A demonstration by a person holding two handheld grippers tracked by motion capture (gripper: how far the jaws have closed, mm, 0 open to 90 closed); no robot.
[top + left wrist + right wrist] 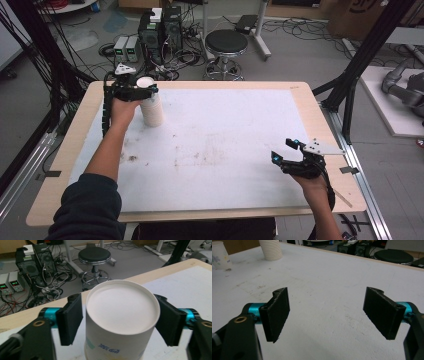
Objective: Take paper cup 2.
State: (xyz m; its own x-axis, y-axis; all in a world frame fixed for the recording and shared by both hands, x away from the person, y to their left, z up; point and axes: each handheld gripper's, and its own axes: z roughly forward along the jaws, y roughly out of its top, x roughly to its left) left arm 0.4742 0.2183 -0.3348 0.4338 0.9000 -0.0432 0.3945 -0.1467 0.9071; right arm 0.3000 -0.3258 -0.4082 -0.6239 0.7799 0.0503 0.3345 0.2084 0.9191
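Stack of inverted paper cups (151, 106) seen standing at far left of counter (300, 105). Left gripper (136, 90) placed around top cup (122, 315), jaws spread either side, slight gaps visible, not clamped. Right gripper (283, 151) held low over near right of counter, jaws wide apart, nothing held. Cups judged light, thin-walled, easily crushed, nested tightly. Hold advised on top cup's side wall just below base rim, gentle squeeze, straight lift.
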